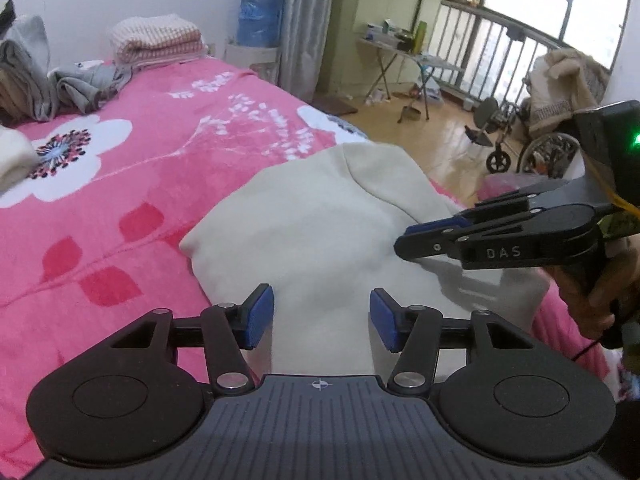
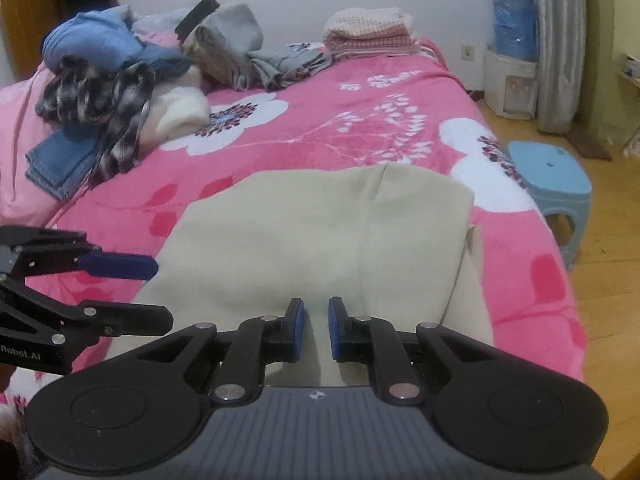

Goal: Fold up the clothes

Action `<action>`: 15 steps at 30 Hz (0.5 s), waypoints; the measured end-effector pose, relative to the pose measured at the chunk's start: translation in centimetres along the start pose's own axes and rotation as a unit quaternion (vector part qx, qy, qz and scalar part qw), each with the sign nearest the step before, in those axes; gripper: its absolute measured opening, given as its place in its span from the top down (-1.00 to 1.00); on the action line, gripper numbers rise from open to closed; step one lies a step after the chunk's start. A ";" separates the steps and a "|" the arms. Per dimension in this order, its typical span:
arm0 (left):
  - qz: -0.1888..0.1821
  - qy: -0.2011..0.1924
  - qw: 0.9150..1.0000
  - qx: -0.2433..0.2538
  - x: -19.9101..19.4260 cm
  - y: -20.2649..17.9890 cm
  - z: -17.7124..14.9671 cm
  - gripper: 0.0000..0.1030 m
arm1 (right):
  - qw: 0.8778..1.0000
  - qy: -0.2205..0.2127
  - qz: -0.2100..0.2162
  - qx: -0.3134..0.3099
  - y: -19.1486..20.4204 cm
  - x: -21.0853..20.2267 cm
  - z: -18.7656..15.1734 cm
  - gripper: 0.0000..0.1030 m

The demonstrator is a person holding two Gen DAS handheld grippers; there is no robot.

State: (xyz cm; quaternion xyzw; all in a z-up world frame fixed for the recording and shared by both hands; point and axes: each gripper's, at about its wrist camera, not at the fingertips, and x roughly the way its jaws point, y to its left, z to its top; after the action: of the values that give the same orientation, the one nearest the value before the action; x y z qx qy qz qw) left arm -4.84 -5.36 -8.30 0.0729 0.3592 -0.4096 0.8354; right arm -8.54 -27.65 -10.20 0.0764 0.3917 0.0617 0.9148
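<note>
Nearest to us lies the cream garment [image 2: 320, 232], spread flat on the near part of the pink floral bed [image 1: 168, 128], partly folded with a seam running down its middle. We judge a fold is under way, so we would take the near hem at two points level with each other and carry it over evenly to keep the edges square. Our left gripper [image 1: 322, 318] hangs over the cloth with fingers parted and nothing between them. Our right gripper [image 2: 316, 330] has its fingers drawn nearly together; no cloth shows in the narrow gap. Lettering reads "DAS" on the right gripper's side and "Robot.AI" on the left's.
</note>
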 end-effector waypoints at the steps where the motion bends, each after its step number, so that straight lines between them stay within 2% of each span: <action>1: -0.002 -0.005 1.000 0.002 -0.5 -0.3 0.0 -0.04 | 1.000 -0.008 0.001 0.003 -0.1 -0.8 0.0 0.71; 4: -0.011 0.006 1.000 0.024 -0.6 -1.7 -0.5 -0.04 | 0.999 -0.029 0.024 0.001 -0.2 -3.3 -0.3 0.71; 7: -0.025 0.031 0.998 0.043 0.1 -3.2 -1.3 -0.05 | 0.998 -0.020 0.041 -0.031 0.6 -4.3 -1.1 0.71; 10: -0.019 0.068 0.996 0.045 1.7 -4.1 -2.3 -0.07 | 0.997 0.029 0.012 -0.065 1.5 -2.3 -2.9 0.72; 12: -0.012 0.068 0.996 0.049 2.0 -4.3 -2.2 -0.08 | 0.997 0.019 0.001 -0.079 1.8 -1.7 -3.7 0.71; 15: -0.012 0.070 0.997 0.035 2.3 -4.0 -1.8 -0.09 | 0.998 0.021 0.004 -0.061 1.5 -1.6 -3.3 0.71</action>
State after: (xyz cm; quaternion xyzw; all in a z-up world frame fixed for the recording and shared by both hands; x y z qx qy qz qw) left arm -7.82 -8.65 -10.45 0.1261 0.4030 -0.4259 0.8002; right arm -12.08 -26.11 -11.03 0.0202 0.4058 0.0905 0.9092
